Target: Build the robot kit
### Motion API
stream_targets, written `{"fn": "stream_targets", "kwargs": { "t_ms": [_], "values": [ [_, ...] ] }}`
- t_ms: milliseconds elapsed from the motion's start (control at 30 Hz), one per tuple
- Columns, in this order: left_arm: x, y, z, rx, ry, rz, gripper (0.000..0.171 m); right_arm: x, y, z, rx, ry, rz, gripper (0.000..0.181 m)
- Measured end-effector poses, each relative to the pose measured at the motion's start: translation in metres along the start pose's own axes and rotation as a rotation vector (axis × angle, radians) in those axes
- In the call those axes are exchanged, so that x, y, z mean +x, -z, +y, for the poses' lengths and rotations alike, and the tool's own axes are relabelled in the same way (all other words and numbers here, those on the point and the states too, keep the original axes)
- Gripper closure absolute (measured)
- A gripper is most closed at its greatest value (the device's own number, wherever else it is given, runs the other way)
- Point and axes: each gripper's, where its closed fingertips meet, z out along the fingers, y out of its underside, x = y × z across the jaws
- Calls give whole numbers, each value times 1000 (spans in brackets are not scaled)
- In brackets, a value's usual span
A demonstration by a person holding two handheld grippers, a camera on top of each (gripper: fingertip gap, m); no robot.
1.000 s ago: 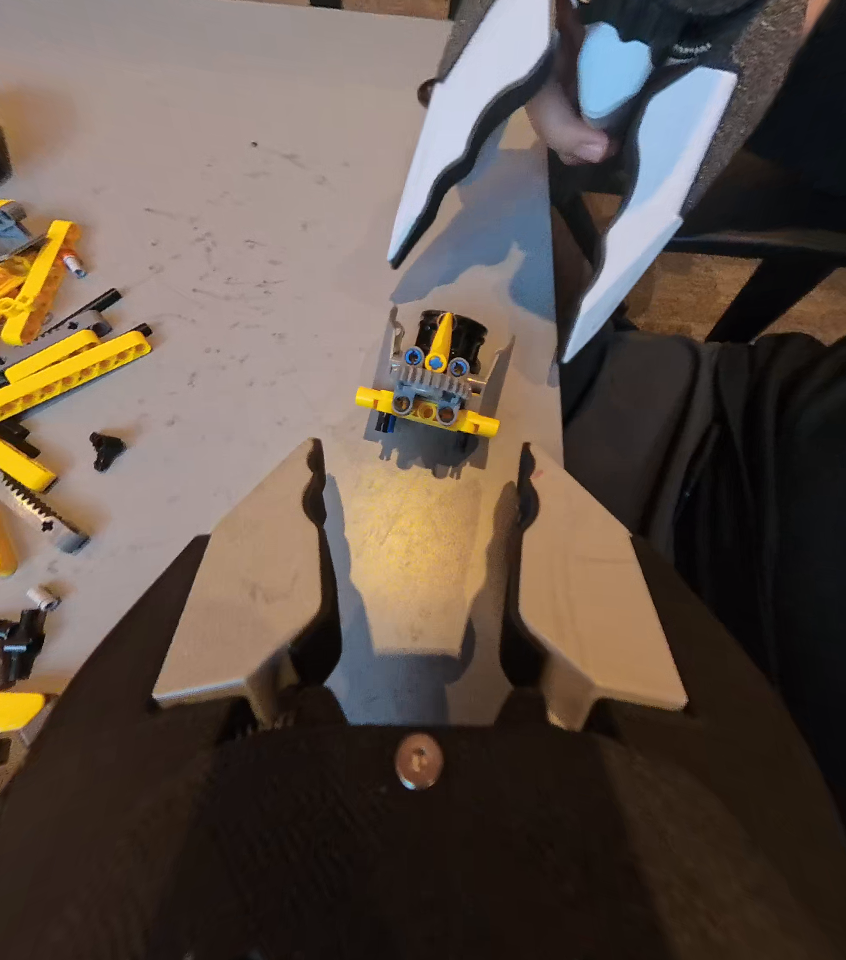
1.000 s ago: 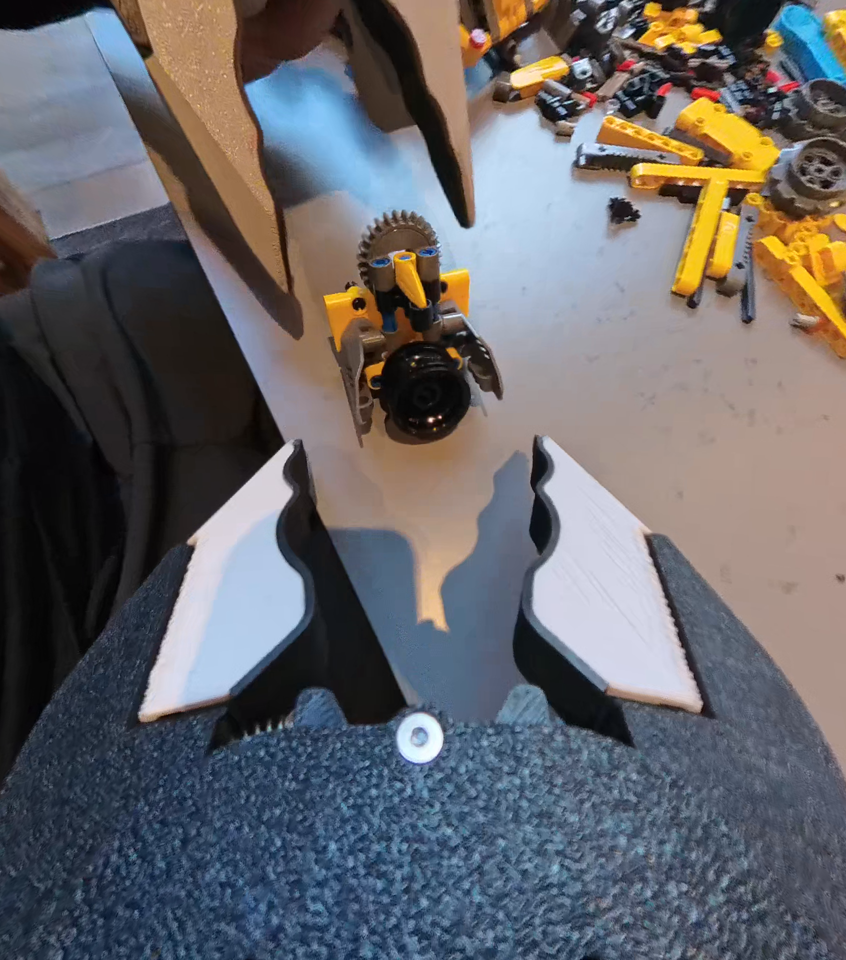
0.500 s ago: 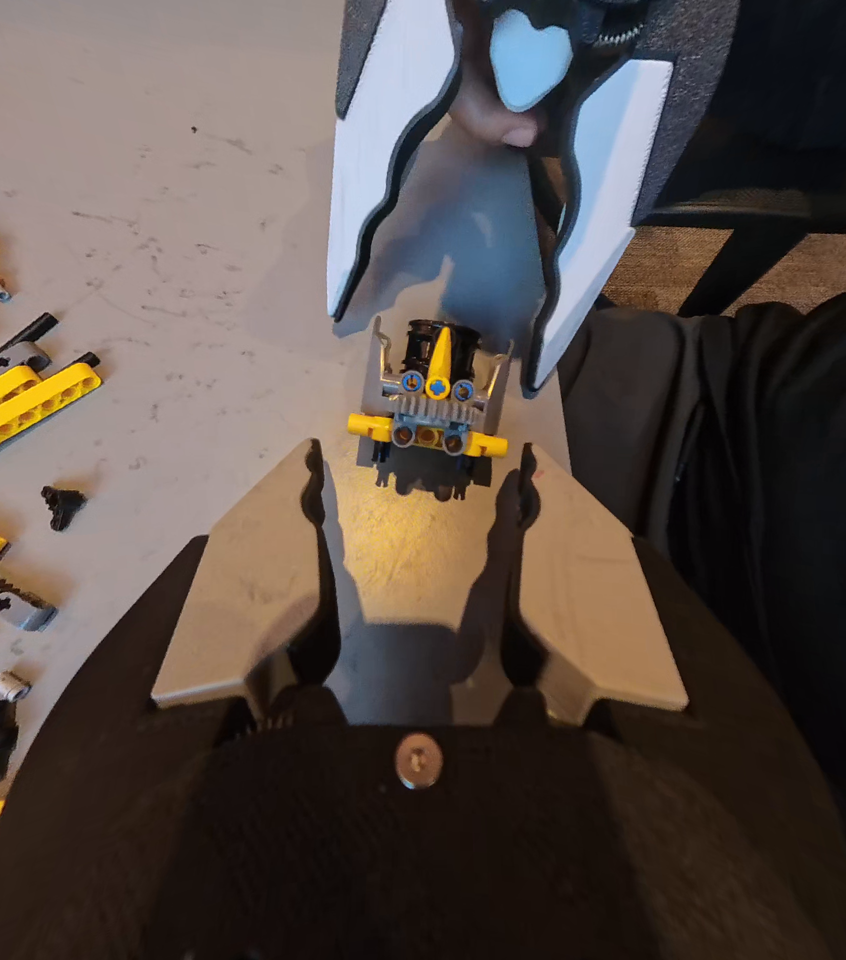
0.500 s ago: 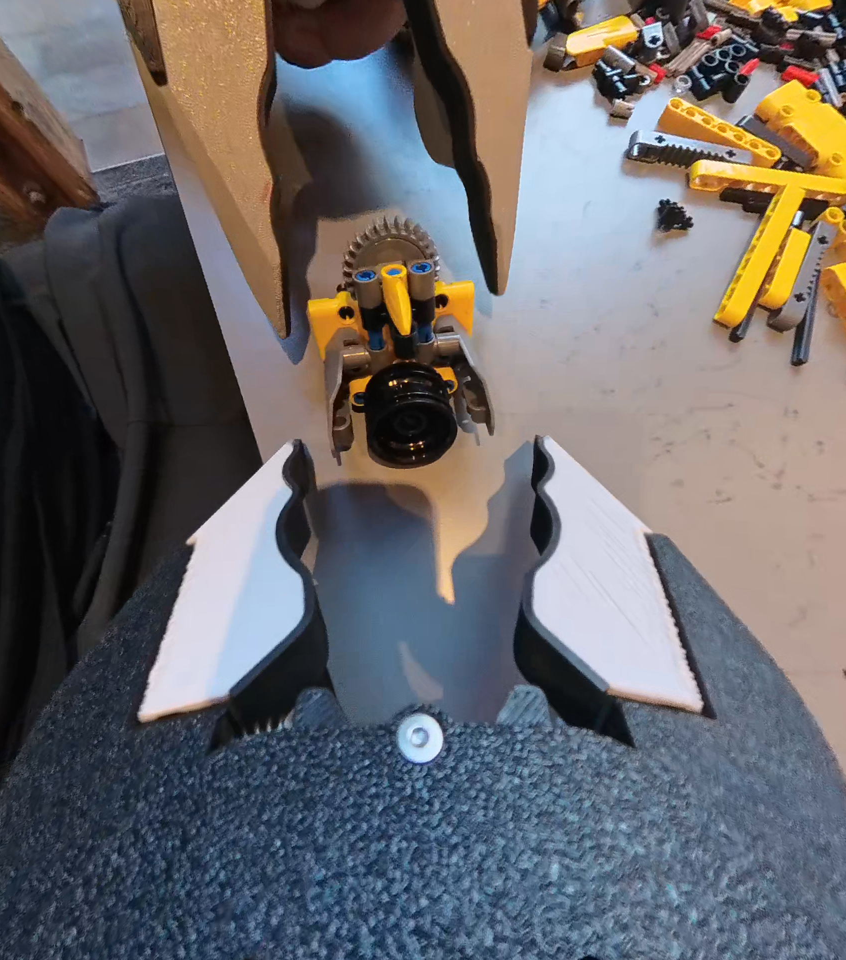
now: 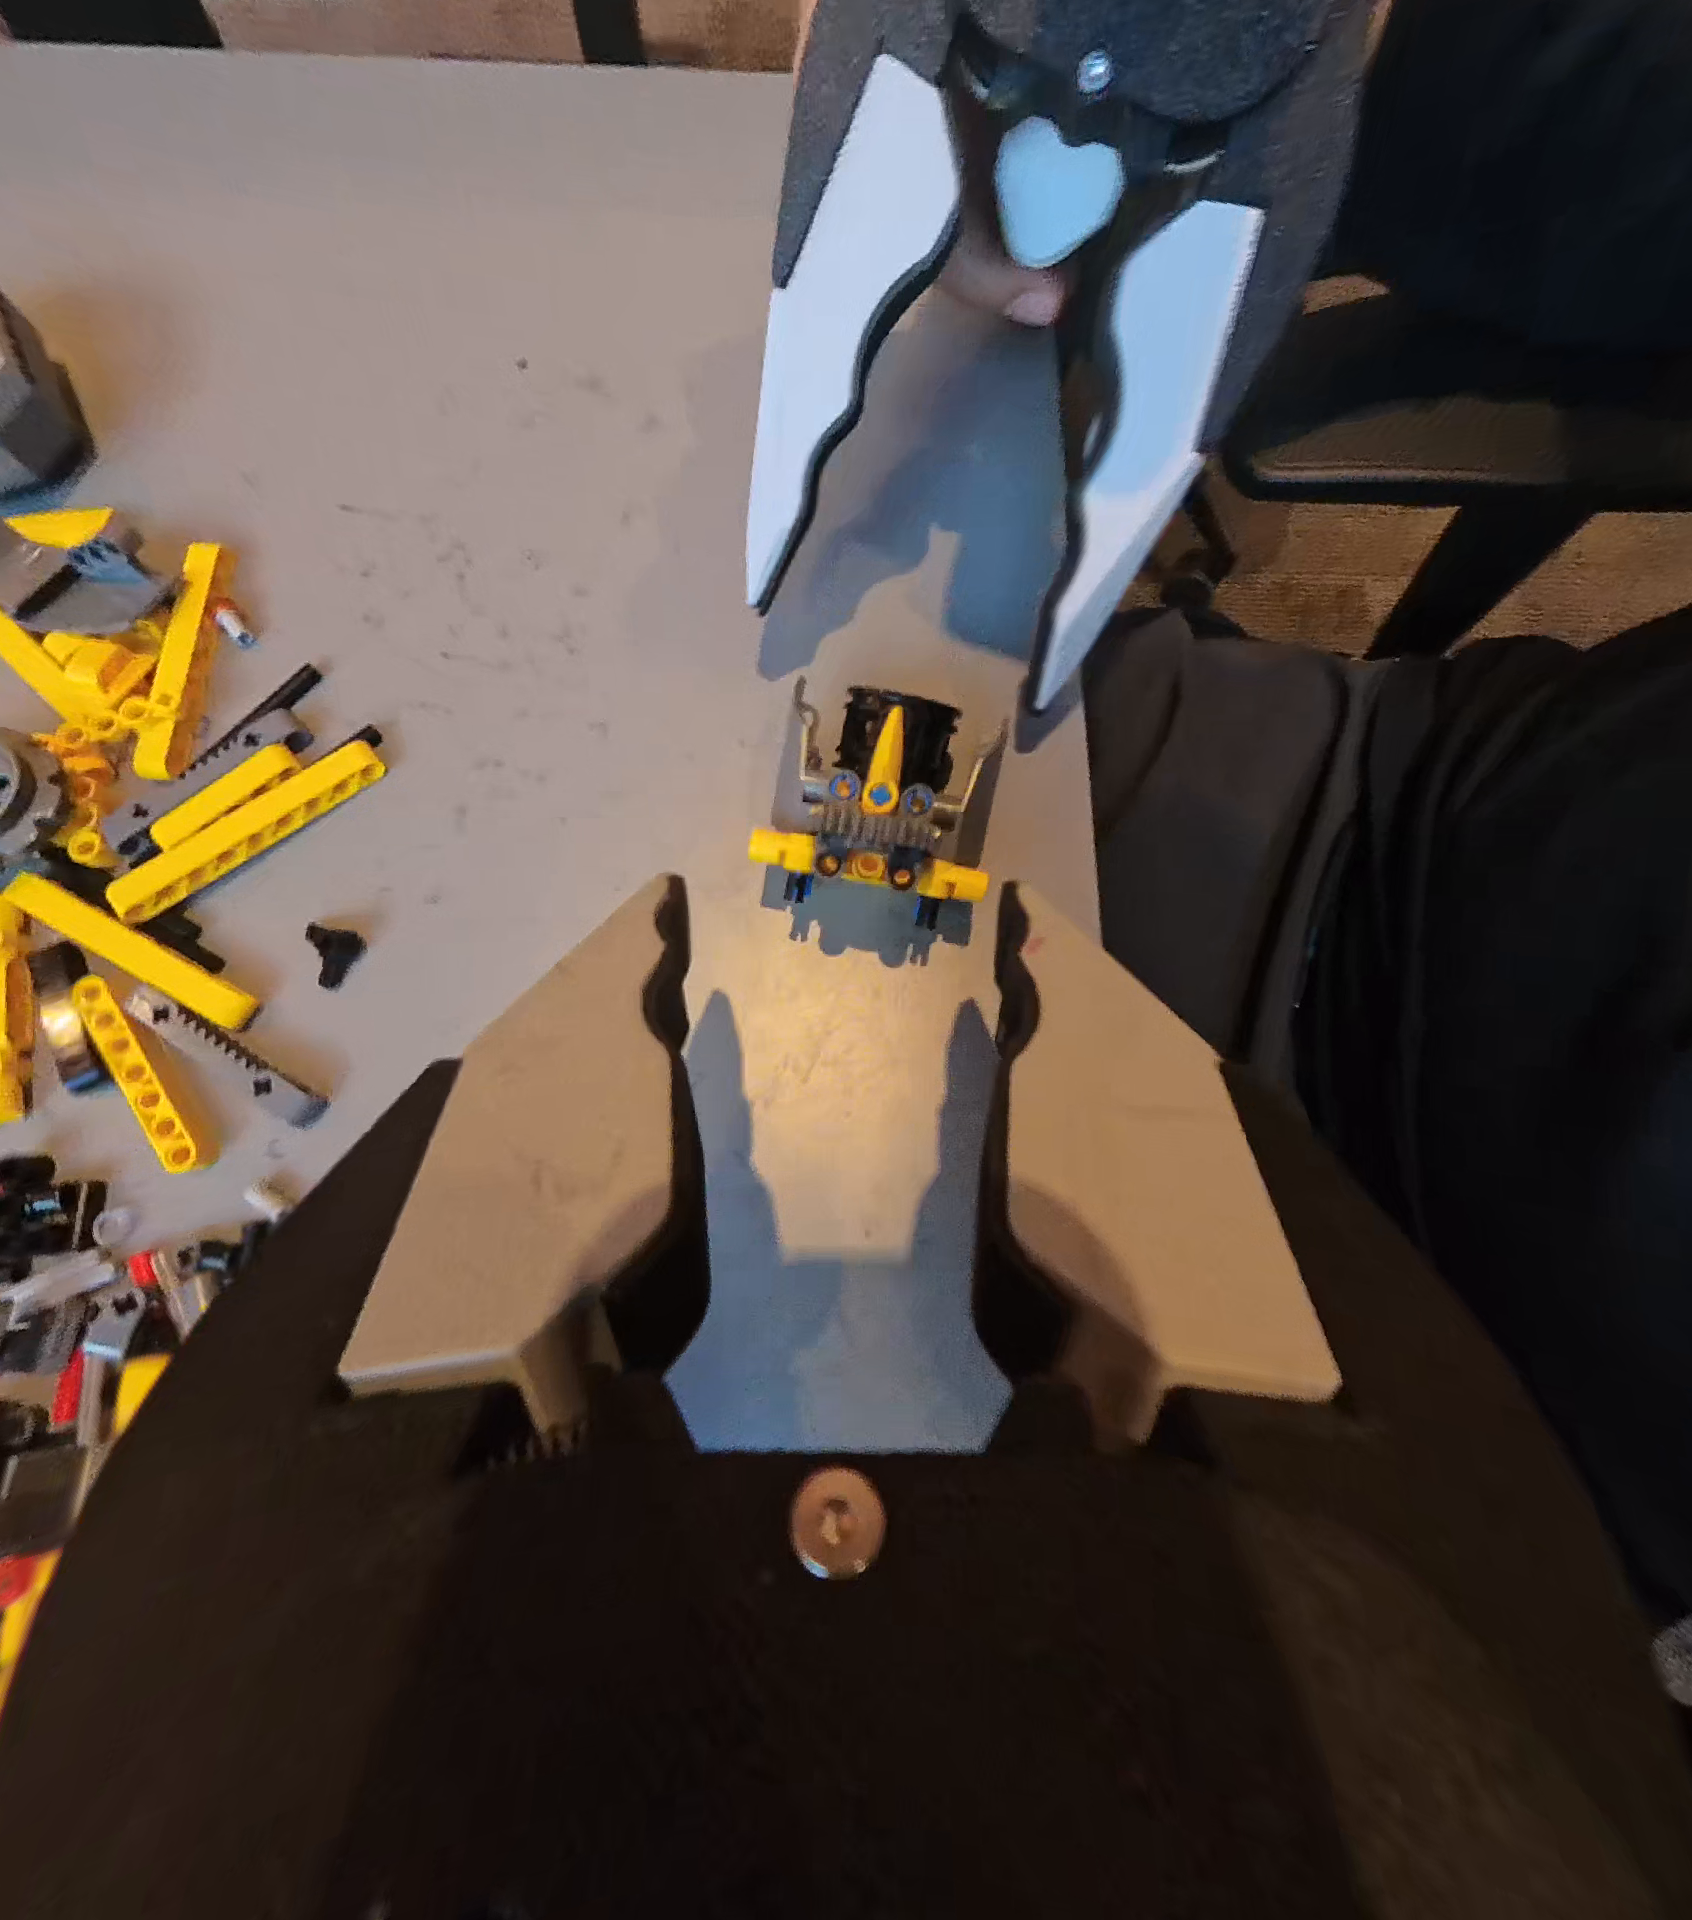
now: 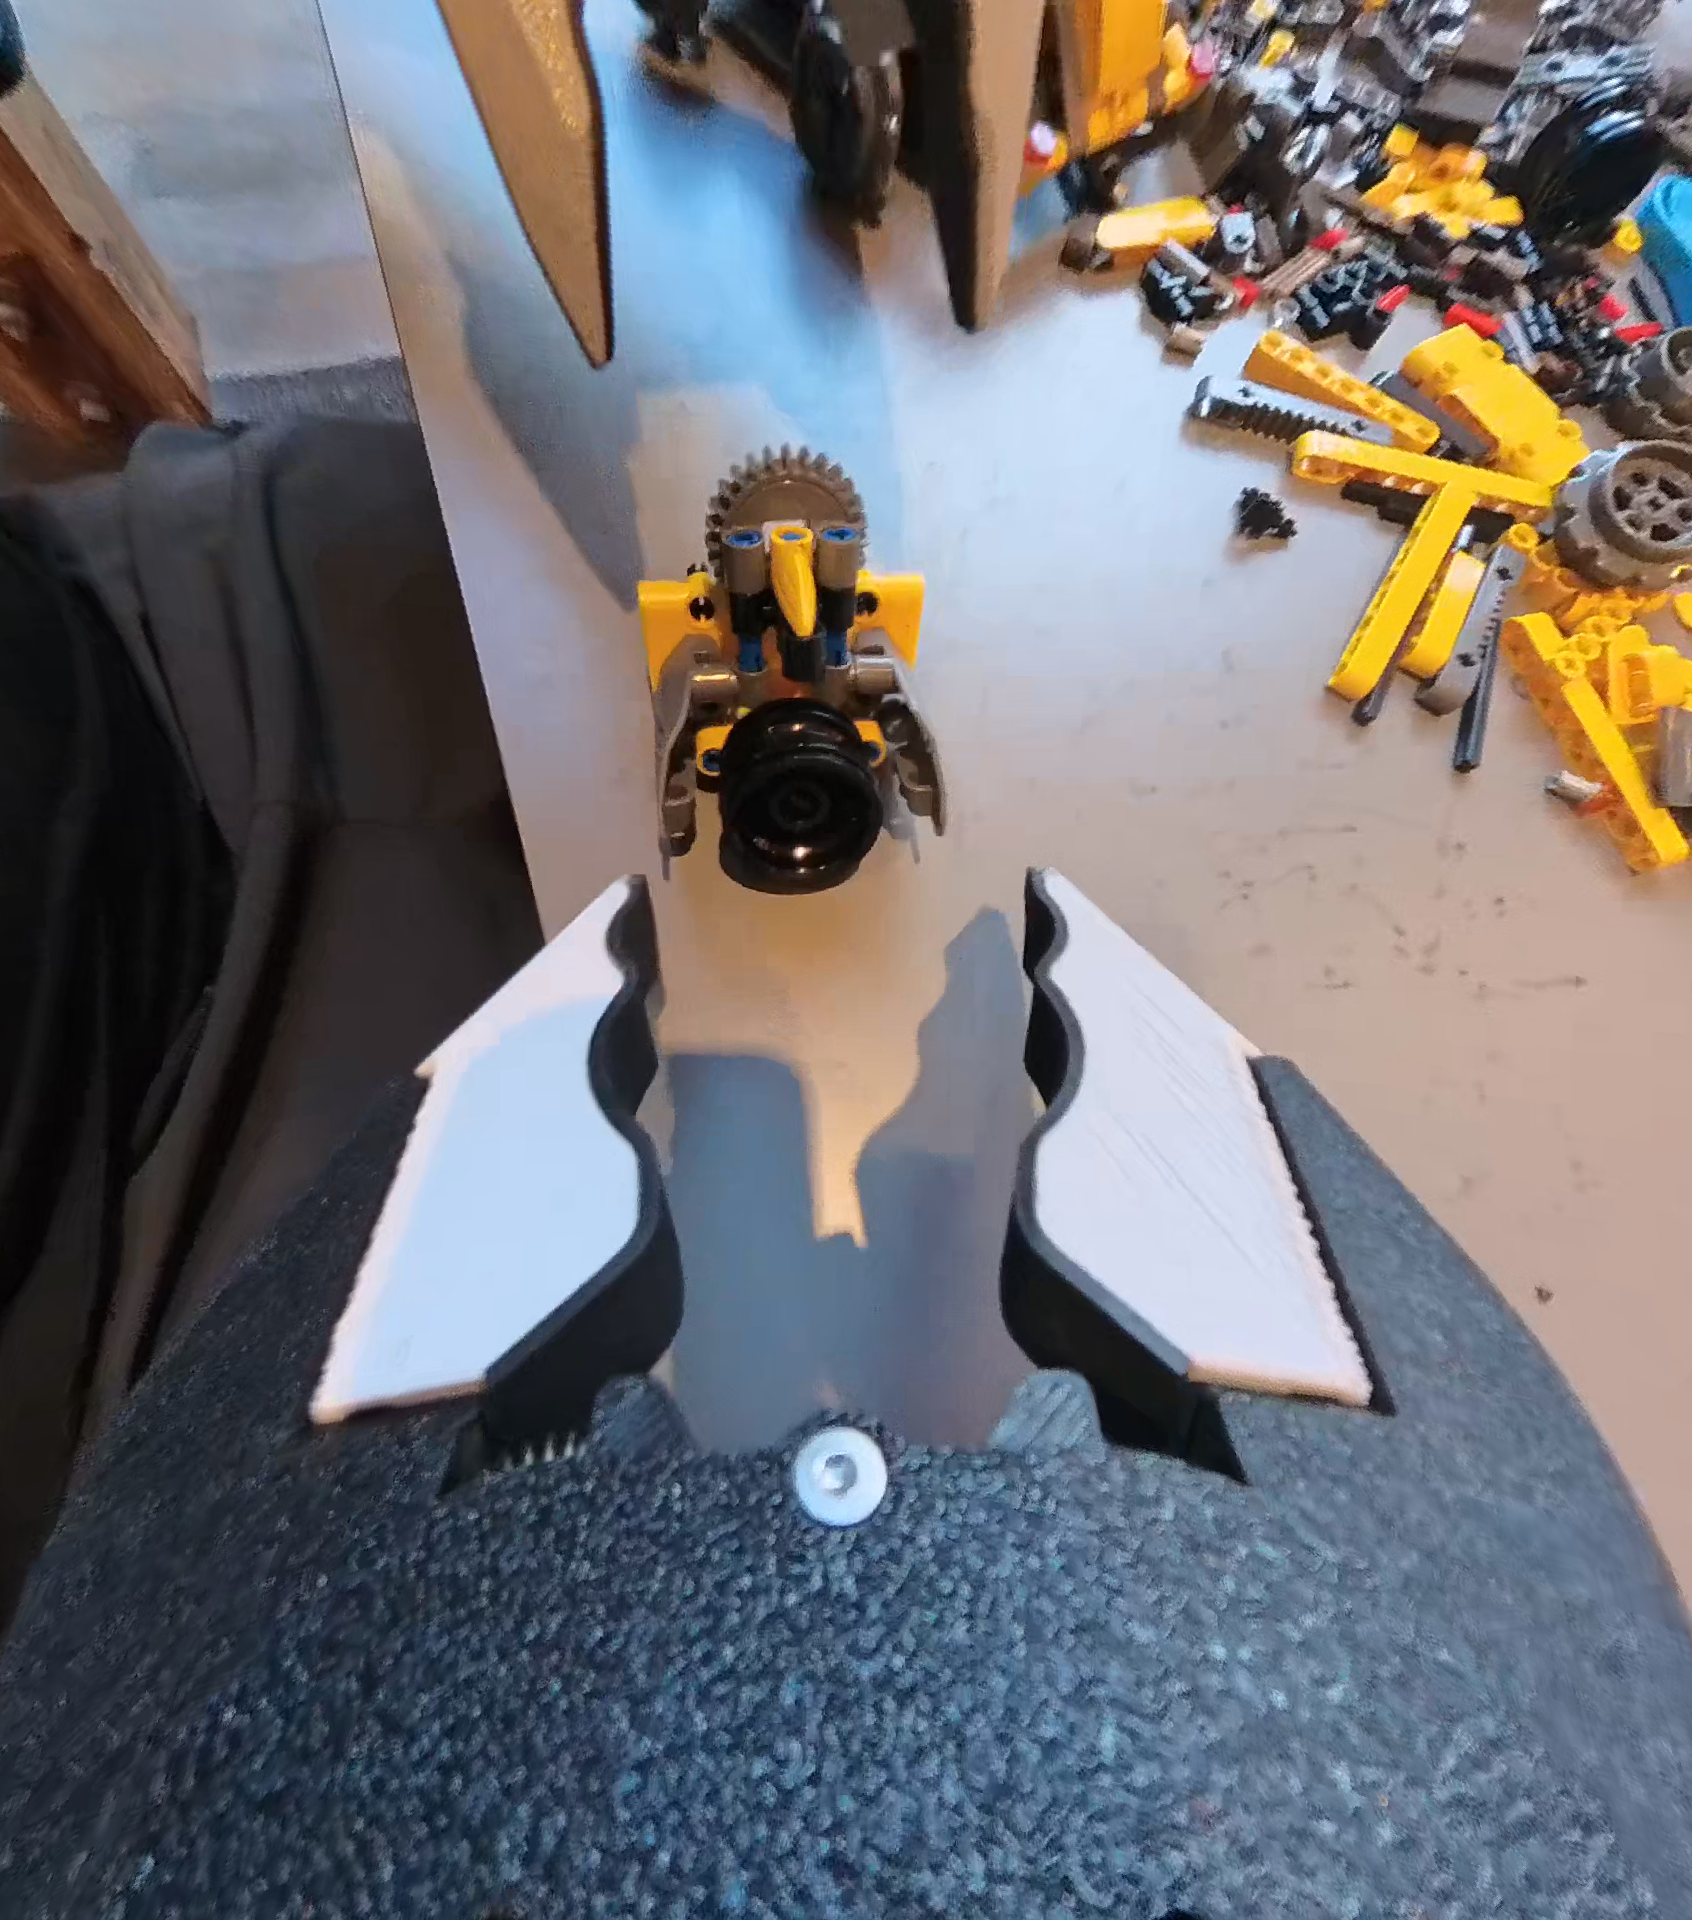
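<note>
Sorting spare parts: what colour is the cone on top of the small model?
Yellow; the cone shows best in the right wrist view.

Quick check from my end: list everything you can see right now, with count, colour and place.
small brick assembly: one, yellow, grey and black, near the table edge between both grippers, untouched
loose brick pile: many, mostly yellow, grey, black, on the table's far side from the person
spoked wheels: two, grey, in the pile
table: one, pale grey
left gripper: open, empty
right gripper: open, empty
</note>
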Motion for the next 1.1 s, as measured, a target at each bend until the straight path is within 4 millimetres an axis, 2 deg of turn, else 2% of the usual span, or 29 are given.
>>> {"fn": "stream_targets", "kwargs": {
  "t_ms": [33, 100, 167, 300, 433, 533, 667, 767, 900, 1100],
  "values": [
    [1, 0, -3, -2, -14, 13, 116, 1, 2, -2, 25, -13, -10, 114],
    [3, -4, -4, -26, -37, 39, 119, 1, 4, -8, 75, -35, -45, 124],
    [5, -10, 0, -64, -58, 61, 119, 0, 5, -11, 103, -53, -72, 123],
    [8, -21, 6, -115, -91, 96, 119, 0, 2, -9, 100, -62, -94, 104],
    [4, -26, 7, -136, -92, 111, 120, -3, -1, -16, 120, -74, -118, 93],
    [4, -27, 6, -128, -83, 136, 123, -4, -10, -17, 88, -69, -120, 87],
    [3, -28, 9, -133, -76, 145, 117, -8, -18, -13, 36, -46, -126, 82],
    [0, -23, 7, -81, -31, 139, 112, -7, -19, -12, 29, -49, -126, 81],
    [-4, -15, 2, 77, 104, 83, 107, -6, -16, -14, 63, -51, -129, 82],
    [-4, -10, 30, 184, 201, -76, 105, 2, -1, -18, 154, 0, -118, 90]
  ]
}}
